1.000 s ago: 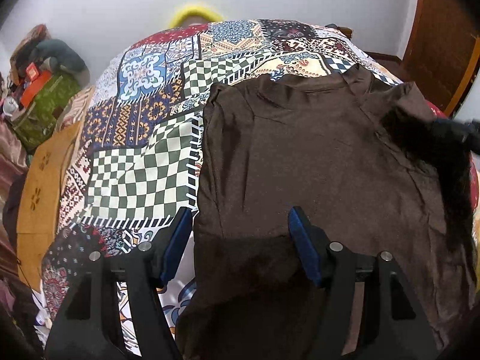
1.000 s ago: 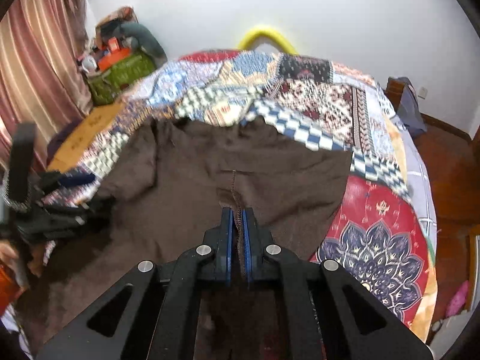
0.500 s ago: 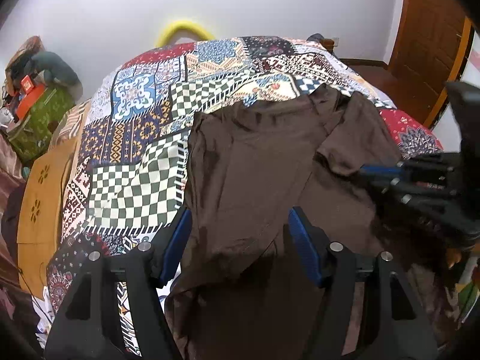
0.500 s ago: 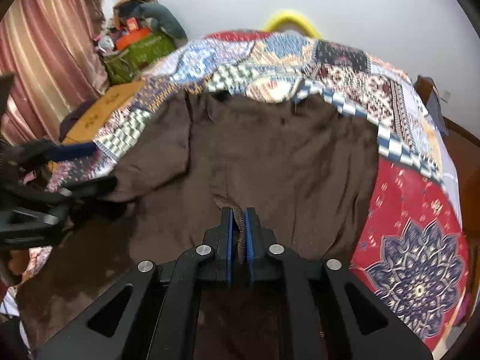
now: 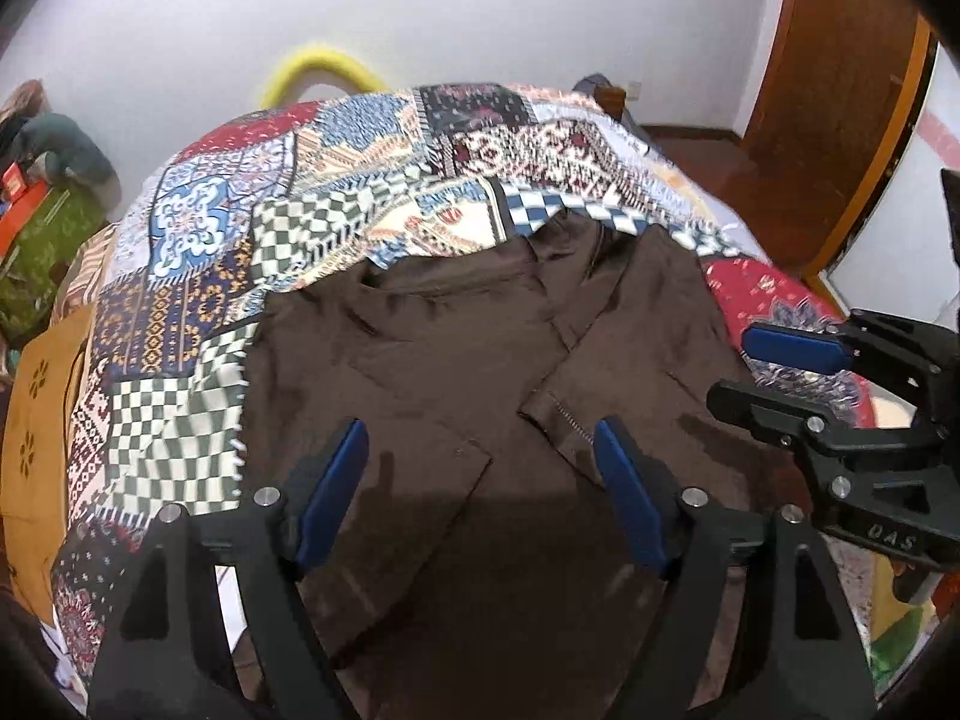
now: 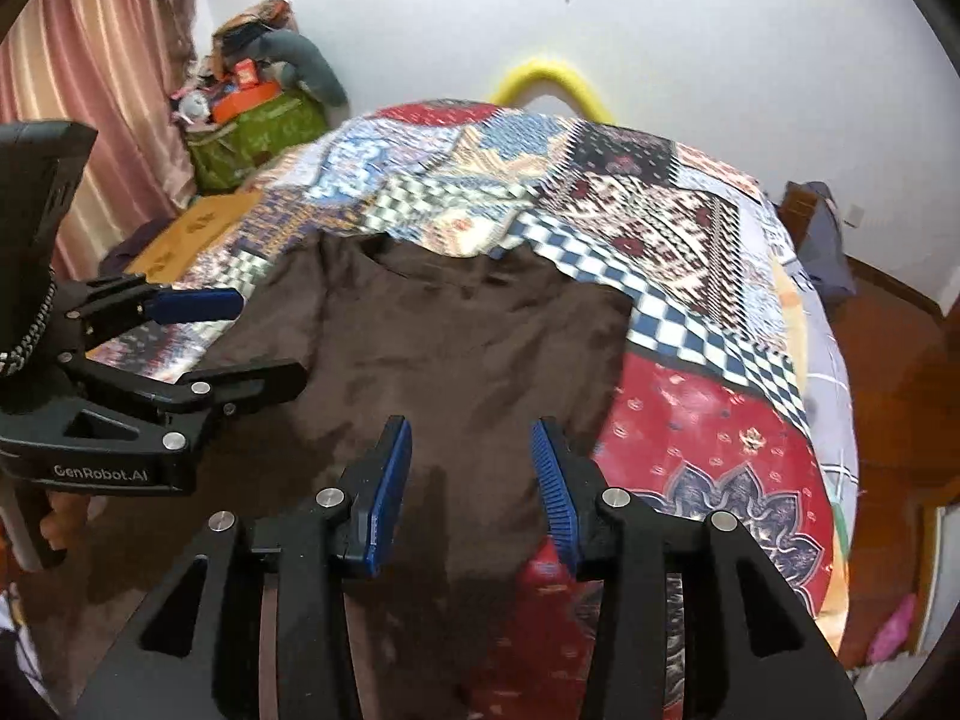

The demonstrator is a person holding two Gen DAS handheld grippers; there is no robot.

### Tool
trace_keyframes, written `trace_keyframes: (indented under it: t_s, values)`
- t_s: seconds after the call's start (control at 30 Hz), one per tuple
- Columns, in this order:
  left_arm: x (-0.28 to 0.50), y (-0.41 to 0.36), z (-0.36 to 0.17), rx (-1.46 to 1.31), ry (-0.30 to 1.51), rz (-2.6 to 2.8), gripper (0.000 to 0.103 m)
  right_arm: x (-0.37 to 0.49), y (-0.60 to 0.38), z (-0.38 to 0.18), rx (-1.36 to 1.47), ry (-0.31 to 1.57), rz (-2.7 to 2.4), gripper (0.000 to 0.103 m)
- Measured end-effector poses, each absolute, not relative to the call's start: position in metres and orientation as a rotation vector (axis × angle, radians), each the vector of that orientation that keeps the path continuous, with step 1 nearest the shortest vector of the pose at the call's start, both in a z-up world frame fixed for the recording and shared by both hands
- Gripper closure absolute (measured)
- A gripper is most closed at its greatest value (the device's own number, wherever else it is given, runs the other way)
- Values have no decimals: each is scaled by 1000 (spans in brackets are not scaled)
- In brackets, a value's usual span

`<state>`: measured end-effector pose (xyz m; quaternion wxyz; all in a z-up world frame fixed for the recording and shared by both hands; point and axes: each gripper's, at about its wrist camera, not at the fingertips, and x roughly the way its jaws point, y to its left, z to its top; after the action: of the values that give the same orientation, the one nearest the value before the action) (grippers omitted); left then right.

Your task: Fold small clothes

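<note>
A dark brown shirt (image 5: 456,372) lies flat on the patchwork bed cover (image 5: 252,222), collar at the far end, both sides folded in over the middle. It also shows in the right wrist view (image 6: 468,348). My left gripper (image 5: 480,480) is open and empty, hovering above the shirt's lower half. My right gripper (image 6: 471,474) is open and empty above the shirt's right part. Each gripper shows in the other's view: the right one (image 5: 774,372) at the shirt's right edge, the left one (image 6: 234,336) at its left edge.
The patchwork cover (image 6: 660,228) spans the bed. A green bag with clutter (image 6: 252,120) and a pink curtain (image 6: 108,90) stand left. A yellow tube (image 5: 318,63) leans on the far wall. A wooden door (image 5: 840,120) is right.
My right gripper has opened and let go of the shirt's right side, which now lies folded over the middle. My left gripper stayed open and rose slightly.
</note>
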<state>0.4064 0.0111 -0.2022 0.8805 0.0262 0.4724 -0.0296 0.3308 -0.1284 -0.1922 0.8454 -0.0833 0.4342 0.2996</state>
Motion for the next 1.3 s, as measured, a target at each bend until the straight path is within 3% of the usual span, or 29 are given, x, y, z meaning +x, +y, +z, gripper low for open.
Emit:
trace_keyframes:
  t_s: [0.27,0.93,1.3]
  values:
    - [414,14,-230,66,1044,-35,23,322,-137,-208,-184,938,611,65]
    - [289,79,-165,22,993,65,23,242,-176,-155,-197,912,585,64]
    - [217,102,-204,74,1083,103,23,191,-176,-211,-173,1091,599,63]
